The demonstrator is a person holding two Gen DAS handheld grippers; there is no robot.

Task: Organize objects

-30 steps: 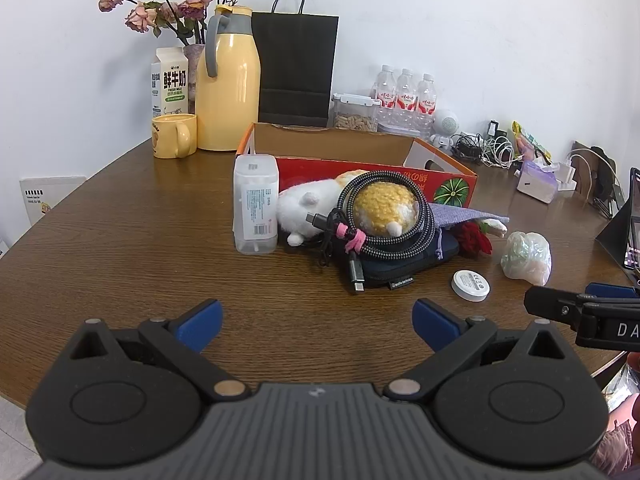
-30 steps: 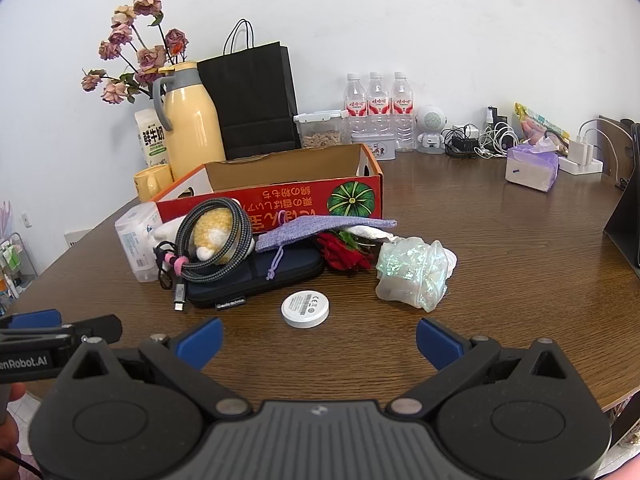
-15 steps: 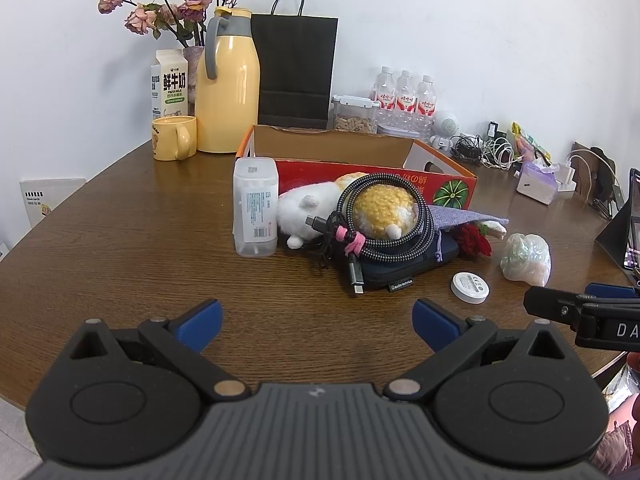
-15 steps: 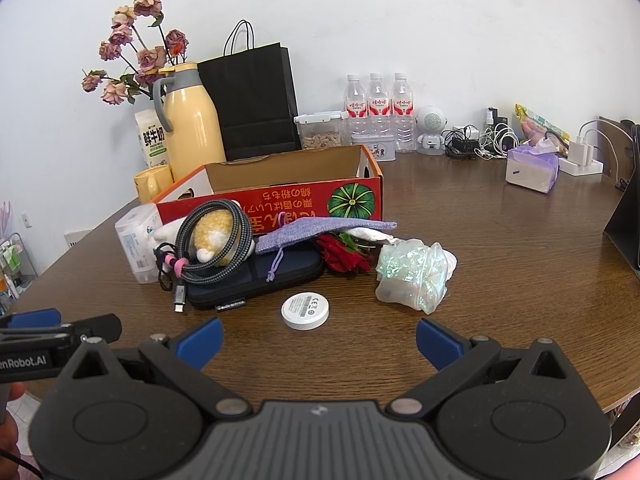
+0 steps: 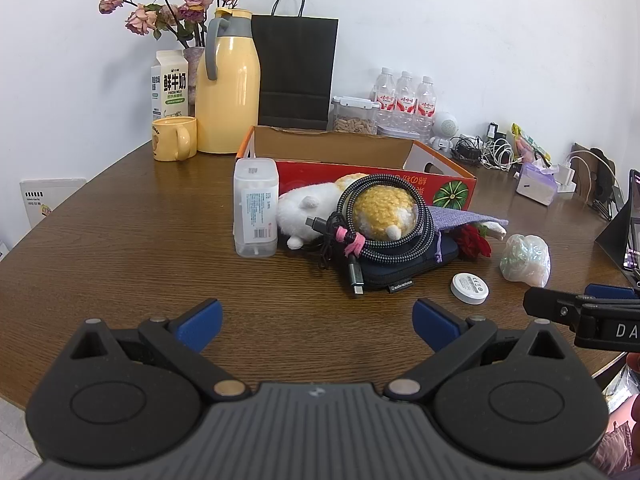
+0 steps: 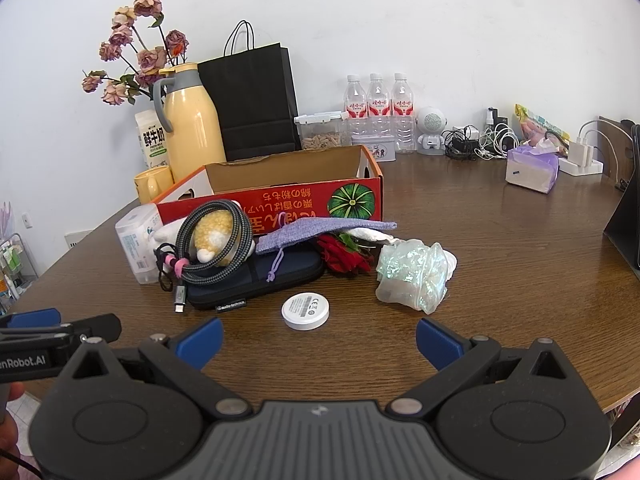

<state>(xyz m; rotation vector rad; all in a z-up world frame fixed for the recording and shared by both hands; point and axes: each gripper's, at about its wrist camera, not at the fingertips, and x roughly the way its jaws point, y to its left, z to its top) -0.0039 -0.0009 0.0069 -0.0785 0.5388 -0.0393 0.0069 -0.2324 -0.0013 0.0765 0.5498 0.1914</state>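
Observation:
A red cardboard box [image 5: 448,184] [image 6: 280,200] stands open on the wooden table. In front of it lies a pile: a clear plastic box [image 5: 256,212], a white and yellow plush toy [image 5: 380,210], a coiled braided cable [image 5: 400,246] [image 6: 216,256], a dark blue case [image 6: 256,280], a purple pouch [image 6: 320,228], a red flower [image 6: 344,256], an iridescent bag [image 6: 412,276] and a white round disc [image 6: 305,311] [image 5: 469,288]. My left gripper [image 5: 318,324] is open and empty, short of the pile. My right gripper [image 6: 318,338] is open and empty, just short of the disc.
At the back stand a yellow thermos [image 5: 228,96], a yellow mug [image 5: 174,138], a milk carton [image 5: 170,84], dried flowers, a black paper bag [image 5: 294,72], water bottles [image 6: 376,108] and a tissue pack [image 6: 530,168]. A dark stand [image 6: 624,216] is at the right edge.

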